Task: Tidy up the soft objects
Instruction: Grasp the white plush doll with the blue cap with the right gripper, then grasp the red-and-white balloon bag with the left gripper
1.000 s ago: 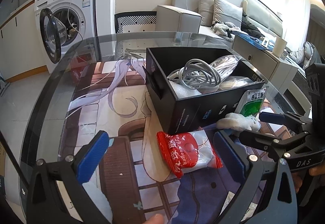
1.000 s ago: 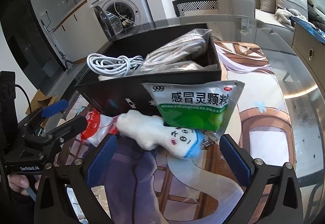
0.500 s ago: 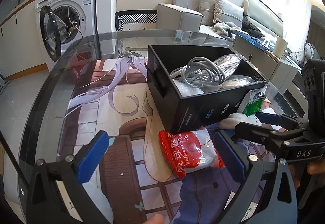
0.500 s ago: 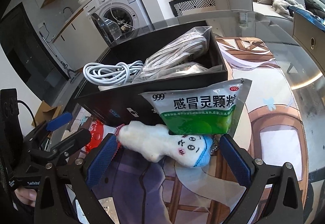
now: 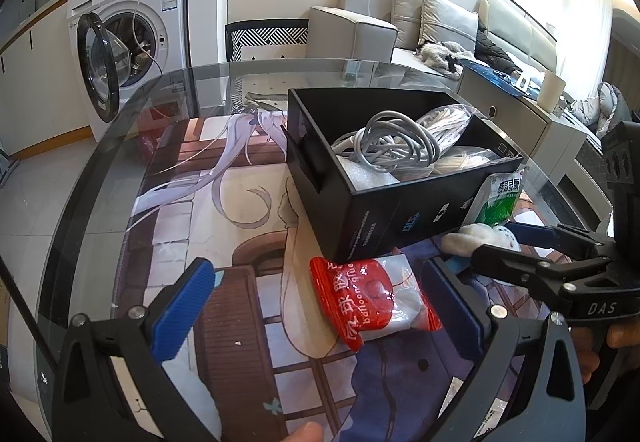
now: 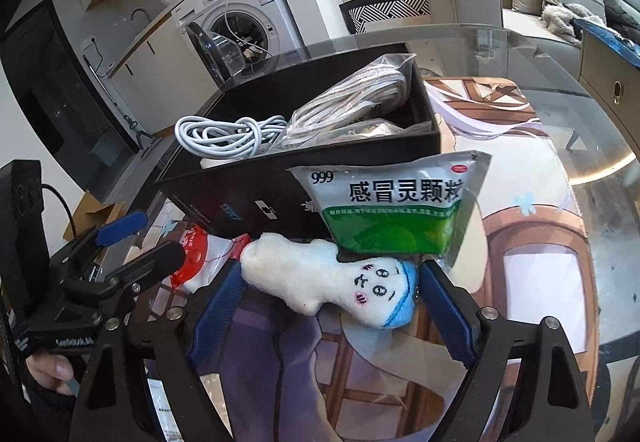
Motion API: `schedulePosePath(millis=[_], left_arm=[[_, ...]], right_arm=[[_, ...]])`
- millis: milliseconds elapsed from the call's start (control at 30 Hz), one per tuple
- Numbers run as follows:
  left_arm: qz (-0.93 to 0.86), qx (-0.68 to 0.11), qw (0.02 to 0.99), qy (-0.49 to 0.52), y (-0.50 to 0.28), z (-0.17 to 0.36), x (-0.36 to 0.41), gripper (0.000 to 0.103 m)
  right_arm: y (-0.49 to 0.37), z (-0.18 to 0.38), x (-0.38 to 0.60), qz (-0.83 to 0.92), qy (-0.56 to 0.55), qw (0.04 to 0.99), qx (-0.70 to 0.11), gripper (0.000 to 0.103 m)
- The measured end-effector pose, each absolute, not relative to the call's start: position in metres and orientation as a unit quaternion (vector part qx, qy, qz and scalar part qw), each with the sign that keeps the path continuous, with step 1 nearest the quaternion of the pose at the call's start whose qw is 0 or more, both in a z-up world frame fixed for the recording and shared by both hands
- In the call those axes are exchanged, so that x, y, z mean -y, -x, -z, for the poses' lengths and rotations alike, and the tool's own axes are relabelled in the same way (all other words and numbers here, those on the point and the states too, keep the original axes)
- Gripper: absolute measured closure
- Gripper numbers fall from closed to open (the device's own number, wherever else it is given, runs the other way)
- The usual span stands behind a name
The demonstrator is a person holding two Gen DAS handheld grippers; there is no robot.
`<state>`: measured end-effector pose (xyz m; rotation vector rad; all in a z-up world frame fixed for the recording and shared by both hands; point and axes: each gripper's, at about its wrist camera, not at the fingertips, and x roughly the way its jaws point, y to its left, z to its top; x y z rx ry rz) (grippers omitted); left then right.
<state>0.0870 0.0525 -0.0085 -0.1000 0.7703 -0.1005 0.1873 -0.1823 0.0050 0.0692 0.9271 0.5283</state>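
glass covers the round table and its printed mat, with a washing machine at the upper left of the left wrist view and a sofa at the upper right. just above centre in both views sits the black box, already holding a coiled white cable and bagged cords. what has changed is at the right gripper: its jaws have just been closing in from their widest spread, and the white plush toy now lies between the blue pads at lower centre of the right wrist view. the pads look close against the toy's ends, but i cannot tell whether they press on it yet, so i would not call it grasped. a green medicine sachet leans on the box front with its lower edge over the toy's upper side, so it may slip once the toy lifts. the left gripper hangs spread wide and holding nothing, with the red and white balloon glue packet lying flat on the mat between its fingers, untouched. judging by this, the toy is the next soft thing headed for the box, with packet and sachet yet to follow.
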Motion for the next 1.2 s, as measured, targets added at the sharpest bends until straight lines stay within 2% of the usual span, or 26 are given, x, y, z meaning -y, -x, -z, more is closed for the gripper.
schedulePosePath(millis=[600,933,967,1000,1100,1200], left_arm=[[0.057,-0.417,0.906,0.045,-0.09,0.021,-0.032,0.0],[0.036,-0.422,0.905,-0.024,-0.088,0.026,-0.006,0.001],[0.038,-0.423,0.905,-0.026,-0.088,0.026,-0.005,0.006],[0.041,-0.424,0.904,-0.027,-0.087,0.027,-0.004,0.016],[0.062,-0.422,0.904,-0.019,-0.084,0.026,-0.004,0.036],[0.069,-0.412,0.908,-0.025,-0.08,0.02,-0.004,0.043]], right_arm=[[-0.177,-0.035,0.2,-0.263,-0.047,0.874,-0.407,0.014],[-0.174,-0.038,0.201,-0.263,-0.047,0.875,-0.404,0.014],[-0.173,-0.038,0.201,-0.262,-0.047,0.875,-0.403,0.014],[-0.173,-0.038,0.202,-0.262,-0.047,0.875,-0.404,0.014],[-0.173,-0.039,0.202,-0.263,-0.047,0.876,-0.402,0.014],[-0.172,-0.04,0.204,-0.264,-0.047,0.877,-0.4,0.014]])
